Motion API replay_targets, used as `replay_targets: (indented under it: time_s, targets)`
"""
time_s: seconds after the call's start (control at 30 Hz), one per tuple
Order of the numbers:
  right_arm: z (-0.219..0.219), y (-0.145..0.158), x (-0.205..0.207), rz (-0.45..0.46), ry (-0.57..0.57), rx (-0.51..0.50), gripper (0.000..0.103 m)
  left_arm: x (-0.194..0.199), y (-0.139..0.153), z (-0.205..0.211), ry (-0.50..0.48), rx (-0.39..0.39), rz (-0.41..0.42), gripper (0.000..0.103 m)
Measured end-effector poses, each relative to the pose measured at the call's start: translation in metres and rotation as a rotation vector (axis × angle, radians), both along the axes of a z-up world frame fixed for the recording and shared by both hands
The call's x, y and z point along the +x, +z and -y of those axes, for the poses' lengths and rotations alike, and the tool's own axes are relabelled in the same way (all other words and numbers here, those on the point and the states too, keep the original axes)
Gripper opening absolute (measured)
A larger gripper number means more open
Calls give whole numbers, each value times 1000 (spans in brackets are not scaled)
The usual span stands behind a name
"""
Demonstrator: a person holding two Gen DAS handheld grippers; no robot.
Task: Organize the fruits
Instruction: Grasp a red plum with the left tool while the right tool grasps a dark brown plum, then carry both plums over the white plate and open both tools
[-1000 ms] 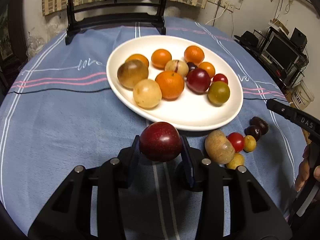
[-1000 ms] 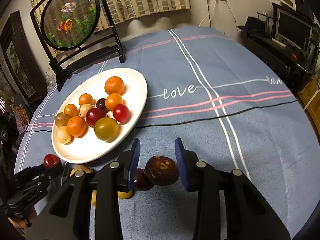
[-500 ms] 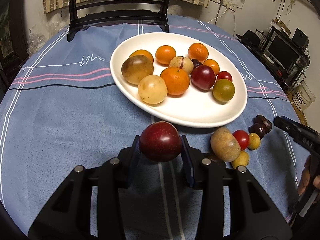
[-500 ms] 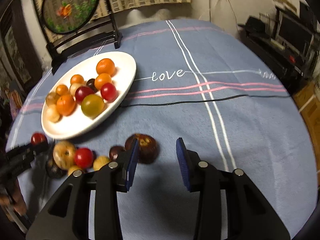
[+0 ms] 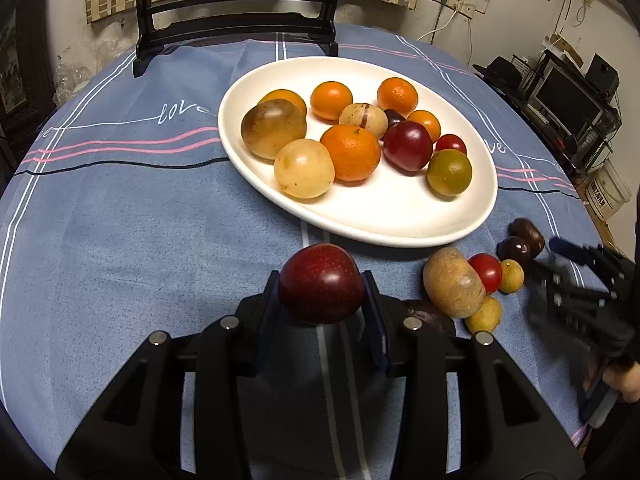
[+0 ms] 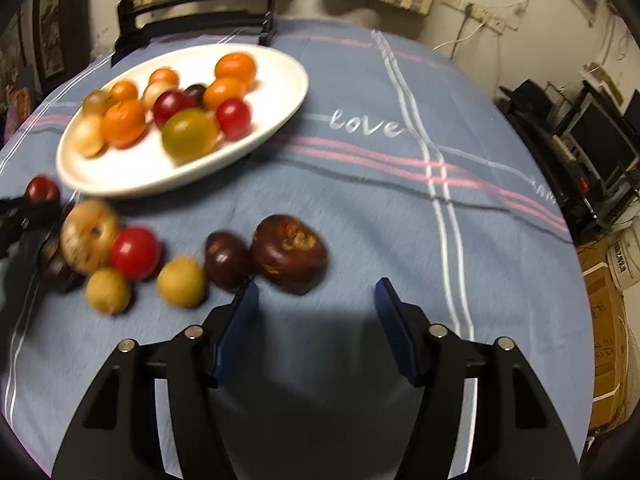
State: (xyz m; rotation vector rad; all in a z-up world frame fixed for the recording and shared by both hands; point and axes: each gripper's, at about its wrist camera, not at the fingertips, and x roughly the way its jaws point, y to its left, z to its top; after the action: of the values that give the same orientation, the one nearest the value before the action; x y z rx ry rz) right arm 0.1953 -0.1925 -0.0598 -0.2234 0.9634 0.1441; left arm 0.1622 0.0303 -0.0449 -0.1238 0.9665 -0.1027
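Note:
My left gripper is shut on a dark red plum, held just short of the near rim of the white plate, which carries several oranges, plums and pale fruits. My right gripper is open and empty, just behind a wrinkled dark brown fruit on the cloth. Loose fruits lie near the plate: a tan round fruit, a red tomato, small yellow fruits and dark plums. The right gripper shows blurred at the right of the left wrist view.
The round table has a blue cloth with pink and white stripes. A black stand with a round mirror rises at the far edge. Shelves with electronics stand right of the table. The white plate also shows in the right wrist view.
My right gripper let go of the brown fruit, opened wide and drew back from it. My left gripper kept the plum and shifted slightly toward the plate.

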Motion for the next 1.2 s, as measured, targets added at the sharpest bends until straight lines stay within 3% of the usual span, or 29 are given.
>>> replay_targets:
  time_s: [0.33, 0.37, 0.4, 0.63, 0.87, 1.2]
  targets:
    - [7, 9, 27, 16, 10, 151, 47, 3, -4, -1, 0, -6, -13, 40]
    - [5, 9, 28, 17, 20, 161, 41, 3, -4, -1, 1, -6, -13, 40]
    - [4, 9, 29, 14, 26, 167, 28, 4, -5, -1, 1, -6, -15, 40]
    - [6, 13, 24, -13, -5, 214, 27, 4, -3, -3, 9, -6, -7, 40]
    - [21, 31, 8, 24, -29, 285, 26, -4, 7, -2, -4, -2, 15, 40]
    - [17, 14, 7, 2, -14, 191, 26, -7, 10, -3, -9, 1, 19, 40]
